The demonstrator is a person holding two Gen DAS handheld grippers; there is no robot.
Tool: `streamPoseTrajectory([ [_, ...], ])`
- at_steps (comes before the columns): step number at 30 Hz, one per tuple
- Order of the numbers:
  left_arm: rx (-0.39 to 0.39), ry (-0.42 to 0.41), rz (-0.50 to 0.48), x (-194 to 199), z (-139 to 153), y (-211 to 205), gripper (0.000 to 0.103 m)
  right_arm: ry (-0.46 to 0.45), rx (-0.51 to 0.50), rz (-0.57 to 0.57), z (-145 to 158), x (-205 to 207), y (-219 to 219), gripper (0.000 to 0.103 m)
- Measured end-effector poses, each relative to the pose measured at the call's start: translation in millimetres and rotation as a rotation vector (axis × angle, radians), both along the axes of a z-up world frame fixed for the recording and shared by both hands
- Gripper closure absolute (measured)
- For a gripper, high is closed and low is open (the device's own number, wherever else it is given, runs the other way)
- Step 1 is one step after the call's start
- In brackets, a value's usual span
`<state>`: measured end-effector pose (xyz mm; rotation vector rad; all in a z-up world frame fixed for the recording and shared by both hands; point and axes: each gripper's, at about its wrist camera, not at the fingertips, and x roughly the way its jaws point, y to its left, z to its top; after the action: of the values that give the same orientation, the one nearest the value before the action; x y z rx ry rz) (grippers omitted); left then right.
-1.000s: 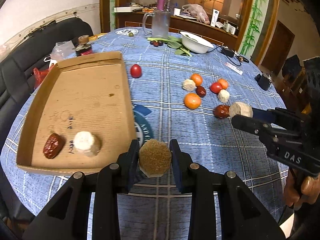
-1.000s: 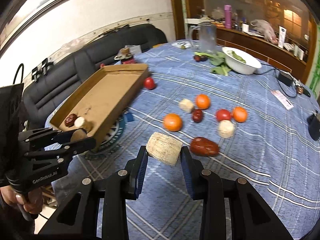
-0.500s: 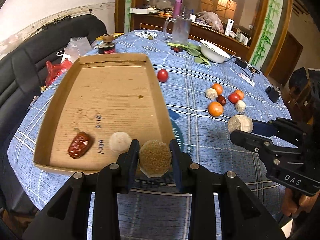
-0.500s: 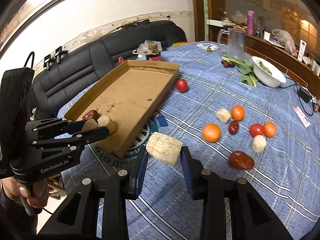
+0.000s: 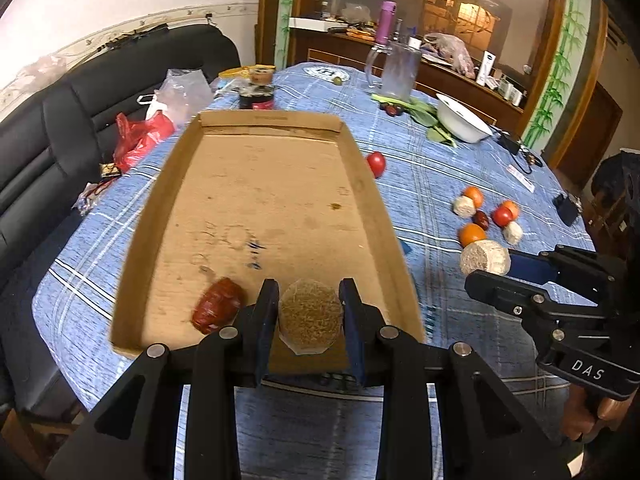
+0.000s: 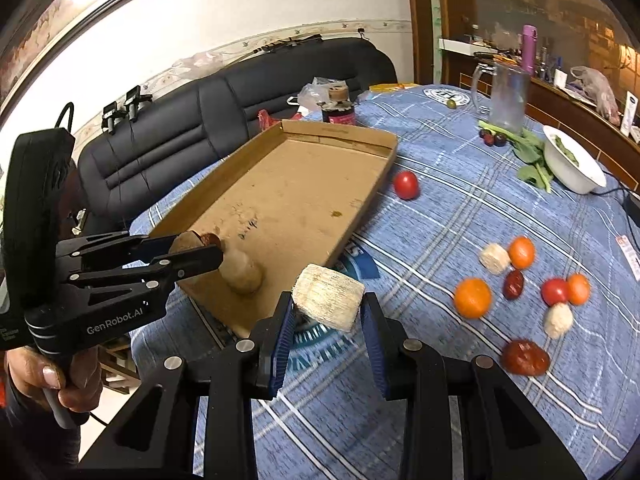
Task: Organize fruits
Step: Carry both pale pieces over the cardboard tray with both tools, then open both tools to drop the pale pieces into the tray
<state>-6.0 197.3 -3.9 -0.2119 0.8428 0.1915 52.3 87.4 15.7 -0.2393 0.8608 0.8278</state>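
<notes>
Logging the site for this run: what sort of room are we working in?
Most likely a home living or dining room: a table under a blue plaid cloth, a black sofa along the wall, and a wooden sideboard cluttered with bottles and bags.

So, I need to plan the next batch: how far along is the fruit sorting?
Early stage. Done: a red date and a pale chunk lie in the cardboard tray. In hand: the left gripper holds a brown chunk over the tray's near end; the right gripper holds a pale block above the table. Left: a lone tomato, plus a cluster with an orange and others.
</notes>
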Motion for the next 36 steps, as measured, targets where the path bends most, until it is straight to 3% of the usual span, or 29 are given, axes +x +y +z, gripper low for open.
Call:
streamPoseTrajectory([
  [8,0.019,0.013,0.066,14.7,-0.7,40.8,0.074,0.041,0.019,0.036,-6.9,22.1,44.1,0.069],
  [17,0.025,0.072,0.101,44.2,-17.3,68.6,0.074,0.072,-0.042,0.089,-31.7,47.5,104.1,0.069],
  [30,0.015,0.137,0.097,56.2,-43.4,73.1,0.073,0.062,-0.15,0.142,-60.5,46.3,127.8,0.064],
  [32,0.003,0.128,0.097,54.6,-41.4,73.0,0.067,0.063,-0.15,0.149,-59.2,44.8,127.2,0.054],
  [33,-0.002,0.116,0.102,52.0,-38.4,72.9,0.059,0.059,-0.145,0.148,-57.2,43.7,126.0,0.048],
  [34,0.001,0.111,0.107,51.5,-36.6,73.2,0.046,0.051,-0.137,0.146,-54.9,42.0,123.9,0.045],
  [36,0.014,0.091,0.121,47.5,-29.7,72.8,0.038,0.038,-0.128,0.144,-49.9,40.2,122.1,0.045],
])
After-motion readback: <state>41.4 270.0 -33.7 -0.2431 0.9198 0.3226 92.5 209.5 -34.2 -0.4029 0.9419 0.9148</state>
